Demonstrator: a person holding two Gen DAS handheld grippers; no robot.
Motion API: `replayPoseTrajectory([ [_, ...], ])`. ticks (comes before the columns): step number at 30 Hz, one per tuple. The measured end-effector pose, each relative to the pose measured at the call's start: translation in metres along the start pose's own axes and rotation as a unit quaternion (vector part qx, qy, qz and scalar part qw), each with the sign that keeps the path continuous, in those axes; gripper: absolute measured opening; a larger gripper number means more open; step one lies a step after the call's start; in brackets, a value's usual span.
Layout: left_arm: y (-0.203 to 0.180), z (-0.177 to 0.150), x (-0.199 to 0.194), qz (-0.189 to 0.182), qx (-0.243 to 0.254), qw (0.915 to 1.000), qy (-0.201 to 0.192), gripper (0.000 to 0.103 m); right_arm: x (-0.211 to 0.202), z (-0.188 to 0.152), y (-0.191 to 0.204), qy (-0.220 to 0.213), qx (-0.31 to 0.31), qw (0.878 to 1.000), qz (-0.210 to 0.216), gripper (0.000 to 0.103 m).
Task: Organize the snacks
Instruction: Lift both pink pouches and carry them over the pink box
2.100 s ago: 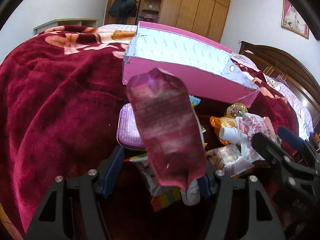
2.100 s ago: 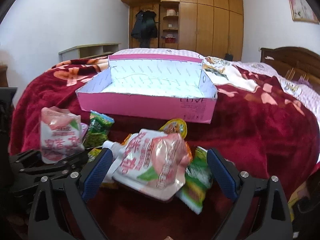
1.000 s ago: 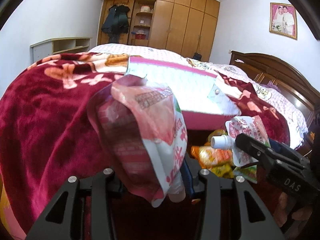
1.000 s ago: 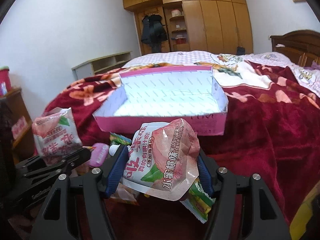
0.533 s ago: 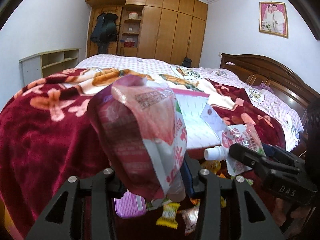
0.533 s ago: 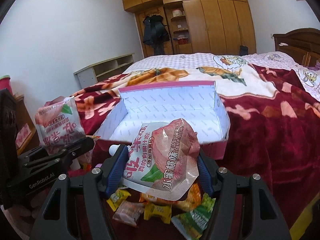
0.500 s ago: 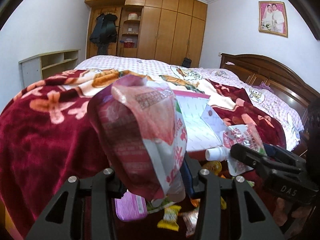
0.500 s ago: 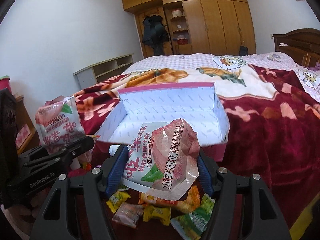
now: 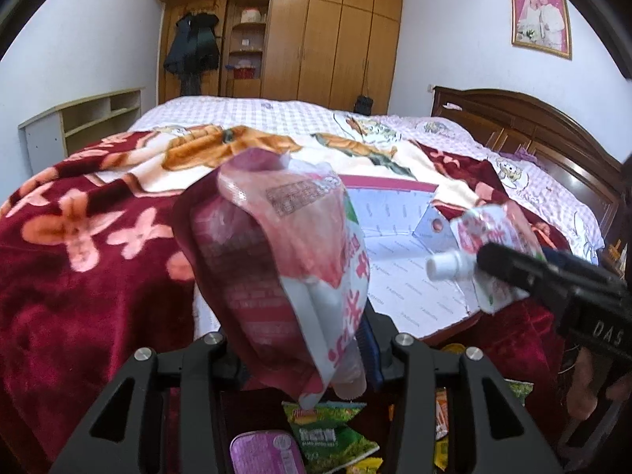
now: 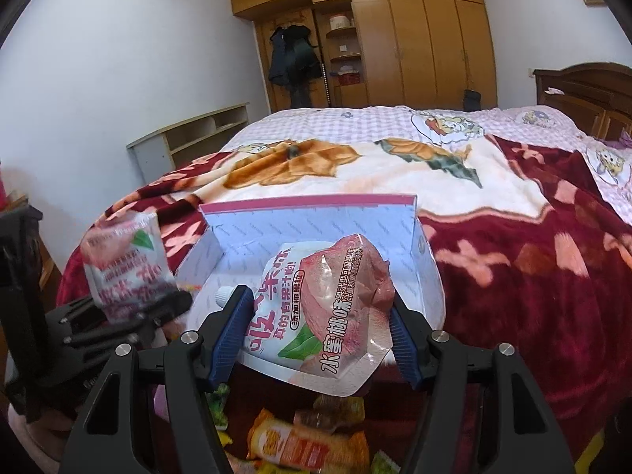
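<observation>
My left gripper [image 9: 304, 349] is shut on a pink peach drink pouch [image 9: 276, 268], held spout-down above the bed. My right gripper [image 10: 320, 335] is shut on a second peach drink pouch [image 10: 324, 316] with a white spout at its left. Both pouches hang over the near edge of the open pink box [image 10: 316, 229] with a white lining [image 9: 399, 260]. In the left wrist view the right gripper [image 9: 553, 280] and its pouch [image 9: 486, 237] show at the right. In the right wrist view the left gripper [image 10: 130, 316] with its pouch [image 10: 122, 264] shows at the left.
Loose snack packets lie on the red flowered blanket [image 9: 79, 268] below the grippers: a green packet [image 9: 331, 434], a purple tin [image 9: 264, 454], an orange packet [image 10: 300, 446]. A wooden headboard [image 9: 533, 130] stands right, a wardrobe [image 10: 395, 39] at the back.
Both grippers have risen and moved forward with their pouches, from above the snack pile to over the box's near edge. Neither grip has changed.
</observation>
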State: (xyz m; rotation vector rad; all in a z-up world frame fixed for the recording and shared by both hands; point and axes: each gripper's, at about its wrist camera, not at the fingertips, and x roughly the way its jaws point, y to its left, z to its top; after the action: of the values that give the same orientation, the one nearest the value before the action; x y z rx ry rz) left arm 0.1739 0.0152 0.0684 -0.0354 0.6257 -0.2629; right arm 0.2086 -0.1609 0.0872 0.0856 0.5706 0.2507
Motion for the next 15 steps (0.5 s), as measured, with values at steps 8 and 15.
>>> replayPoseTrajectory([
  [8, 0.003, 0.011, 0.042, 0.008, 0.005, 0.9995, 0.030, 0.045, 0.042, 0.012, -0.013, 0.023, 0.012, 1.000, -0.002, 0.066],
  [15, 0.008, 0.012, 0.079, 0.023, 0.011, 0.9986, 0.046, 0.045, 0.083, 0.013, -0.027, 0.048, 0.027, 0.998, 0.005, 0.066],
])
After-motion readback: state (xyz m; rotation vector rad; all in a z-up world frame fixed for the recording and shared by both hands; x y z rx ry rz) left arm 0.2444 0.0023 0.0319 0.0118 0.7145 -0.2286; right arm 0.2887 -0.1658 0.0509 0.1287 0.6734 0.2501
